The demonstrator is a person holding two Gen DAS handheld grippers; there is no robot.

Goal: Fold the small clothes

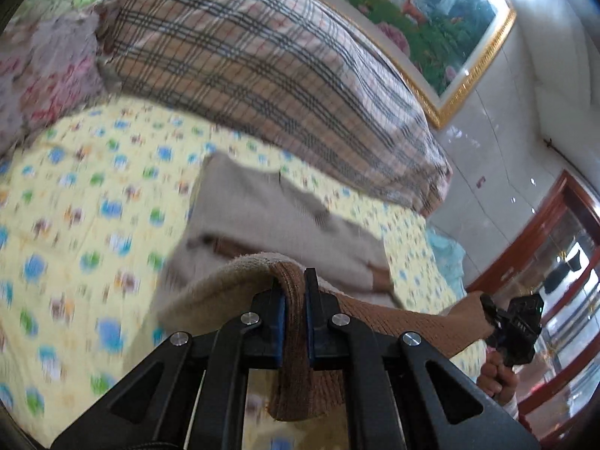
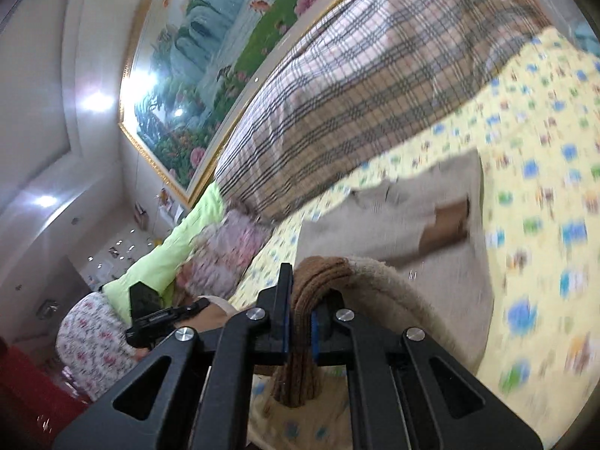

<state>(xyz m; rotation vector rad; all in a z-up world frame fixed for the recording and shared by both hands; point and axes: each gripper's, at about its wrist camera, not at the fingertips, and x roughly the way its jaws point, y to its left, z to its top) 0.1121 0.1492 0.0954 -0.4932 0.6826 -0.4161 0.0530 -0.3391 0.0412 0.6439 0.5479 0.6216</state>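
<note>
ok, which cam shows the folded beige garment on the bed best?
Left wrist: the beige garment lies near mid-frame, outline mostly visible. Right wrist shows it too, but blurrier and partly behind the held brown cloth.

Plaid quilt (image 1: 262, 67), framed landscape painting (image 1: 431, 11)

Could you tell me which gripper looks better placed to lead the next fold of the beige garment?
Neither clearly. The left gripper and right gripper each pinch the brown ribbed hem of the beige garment, lifted above the yellow sheet. They probably should carry it over together.
</note>
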